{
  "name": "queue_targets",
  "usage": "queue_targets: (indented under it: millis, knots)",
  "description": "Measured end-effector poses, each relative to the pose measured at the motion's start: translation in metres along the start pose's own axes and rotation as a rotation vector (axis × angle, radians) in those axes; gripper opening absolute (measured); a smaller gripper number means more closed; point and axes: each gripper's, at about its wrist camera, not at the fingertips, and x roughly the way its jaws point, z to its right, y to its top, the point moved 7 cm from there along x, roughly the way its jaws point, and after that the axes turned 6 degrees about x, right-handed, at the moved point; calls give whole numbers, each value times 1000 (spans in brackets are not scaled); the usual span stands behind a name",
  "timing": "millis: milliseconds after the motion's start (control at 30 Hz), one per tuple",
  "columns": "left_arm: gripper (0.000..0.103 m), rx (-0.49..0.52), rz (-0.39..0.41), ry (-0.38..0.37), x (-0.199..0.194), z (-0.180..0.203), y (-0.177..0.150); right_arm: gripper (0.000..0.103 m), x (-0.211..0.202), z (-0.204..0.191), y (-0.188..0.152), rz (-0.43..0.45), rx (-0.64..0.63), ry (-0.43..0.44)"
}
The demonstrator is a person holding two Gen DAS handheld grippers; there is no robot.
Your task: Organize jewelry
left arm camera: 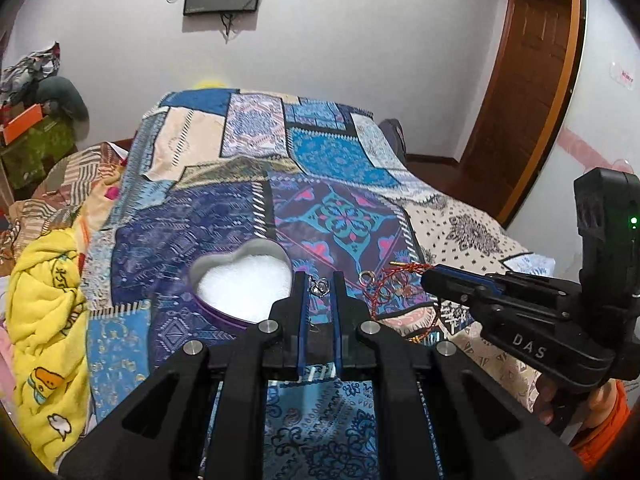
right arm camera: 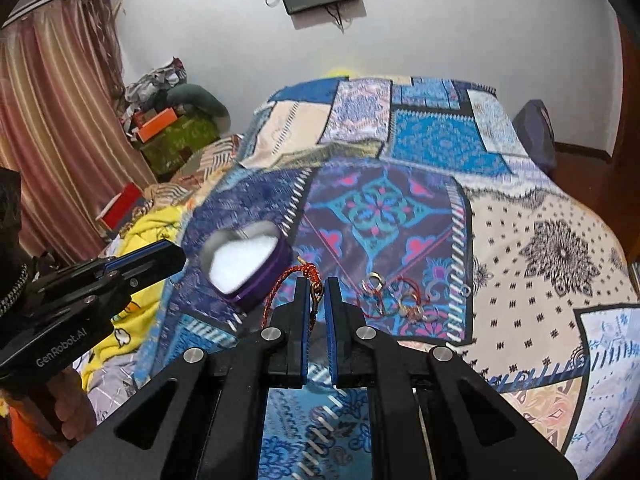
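Note:
My left gripper (left arm camera: 322,280) is shut on a small silver pendant (left arm camera: 320,288), whose thin chain hangs down between the fingers. It hovers just right of a heart-shaped purple tin (left arm camera: 216,312) with white padding inside. My right gripper (right arm camera: 317,286) is shut on a red braided bracelet (right arm camera: 276,288) at its gold clasp, and the cord dangles to the left. In the left wrist view the right gripper (left arm camera: 426,276) holds the red bracelet (left arm camera: 408,268) above loose rings (left arm camera: 366,278). The tin (right arm camera: 260,284) lies left of the right gripper, with the left gripper (right arm camera: 180,258) beside it.
A patchwork bedspread (right arm camera: 520,240) covers the bed, with rings (right arm camera: 412,308) lying on it. A yellow blanket (left arm camera: 44,300) is bunched at the left. Boxes (right arm camera: 160,124) and a curtain (right arm camera: 52,120) stand at the far left, a wooden door (left arm camera: 532,60) at the right.

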Motion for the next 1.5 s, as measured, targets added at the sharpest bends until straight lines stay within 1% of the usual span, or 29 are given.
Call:
queue_targets:
  millis: [200, 467, 633, 800, 867, 1033, 1267, 1500]
  knots:
    - [9, -16, 45, 25, -16, -15, 8, 6, -7, -16, 16, 49, -22, 13]
    - [9, -33, 84, 74, -28, -43, 16, 6, 0, -37, 36, 85, -52, 45]
    - [9, -41, 99, 100, -28, -58, 20, 6, 13, -50, 44, 83, -76, 71]
    - [9, -53, 106, 118, -22, -72, 24, 6, 30, -63, 44, 50, -99, 98]
    - [9, -57, 101, 123, -18, -77, 23, 6, 40, -68, 41, 27, -105, 114]
    - [9, -65, 73, 121, -1, -83, 19, 6, 64, -73, 31, -29, -127, 124]
    - [9, -70, 13, 111, 29, -87, 9, 6, 88, -66, 20, -98, -141, 111]
    - [9, -76, -48, 104, 56, -90, -1, 6, 101, -58, 15, -134, -139, 103]
